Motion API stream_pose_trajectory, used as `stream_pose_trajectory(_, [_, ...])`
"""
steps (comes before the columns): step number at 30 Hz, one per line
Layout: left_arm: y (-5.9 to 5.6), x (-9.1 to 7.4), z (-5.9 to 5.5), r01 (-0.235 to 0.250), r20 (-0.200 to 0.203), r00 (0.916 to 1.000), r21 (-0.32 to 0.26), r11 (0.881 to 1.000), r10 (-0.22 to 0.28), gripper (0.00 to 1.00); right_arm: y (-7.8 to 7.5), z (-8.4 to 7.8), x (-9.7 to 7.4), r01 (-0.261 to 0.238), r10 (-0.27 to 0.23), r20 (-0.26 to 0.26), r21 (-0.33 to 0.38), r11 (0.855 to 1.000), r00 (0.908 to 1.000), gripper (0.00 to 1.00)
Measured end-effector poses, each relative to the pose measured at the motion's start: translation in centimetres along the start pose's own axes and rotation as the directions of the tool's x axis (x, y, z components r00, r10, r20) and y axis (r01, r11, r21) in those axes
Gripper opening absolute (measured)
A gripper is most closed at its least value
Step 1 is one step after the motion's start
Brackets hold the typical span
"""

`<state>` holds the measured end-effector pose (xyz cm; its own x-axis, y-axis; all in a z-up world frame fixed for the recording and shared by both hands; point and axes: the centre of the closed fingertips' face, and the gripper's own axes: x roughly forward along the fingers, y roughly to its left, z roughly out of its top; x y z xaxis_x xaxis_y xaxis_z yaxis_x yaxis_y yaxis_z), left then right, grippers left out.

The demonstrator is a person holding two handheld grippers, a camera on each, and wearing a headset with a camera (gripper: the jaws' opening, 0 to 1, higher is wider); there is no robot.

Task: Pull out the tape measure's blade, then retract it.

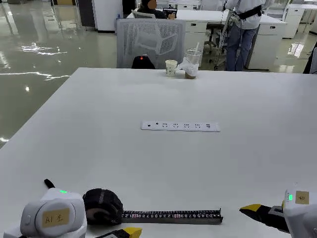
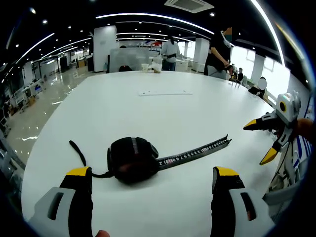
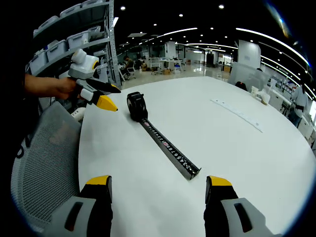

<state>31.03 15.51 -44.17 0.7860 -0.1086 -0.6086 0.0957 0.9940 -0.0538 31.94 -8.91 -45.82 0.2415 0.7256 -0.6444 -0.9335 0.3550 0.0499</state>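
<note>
White laminate is covering the counter (image 1: 148, 158), which is carrying every item below. A grey mesh chair (image 1: 150, 42) is standing behind the far edge of the counter. A white power strip (image 1: 180, 126) is lying flat near the middle of the counter, well apart from the work.

The left claw (image 2: 152, 173) is hovering over the near left part of the counter. Its yellow-tipped jaws are standing wide apart, released and gripping nothing. The right claw (image 3: 158, 180) is hovering over the near right part. Its jaws are likewise spread wide and are holding nothing.

The black tape measure (image 1: 102, 206) is resting on the near edge of the counter, just ahead of the left claw and between the lines of its jaws, touching neither jaw. The blade (image 1: 173, 216) is lying pulled out flat on the counter, running from the tape measure toward the right claw. The blade's end is lying just ahead of the right claw's jaws, apart from both.

A black wrist strap (image 2: 76, 150) is trailing from the tape measure on the side away from the blade. A paper cup (image 1: 171, 67) and a plastic cup (image 1: 192, 62) are standing near each other at the far edge.
</note>
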Motion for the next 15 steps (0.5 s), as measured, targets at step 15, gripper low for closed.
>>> stream_pose_trajectory(15, [0.8,1.7,0.0,-0.026,-0.001,0.9997,-0.030,0.999,0.026,0.99,-2.2,-0.3,1.2,-0.063,0.059,-0.033,-0.133,0.989,0.9977,0.62])
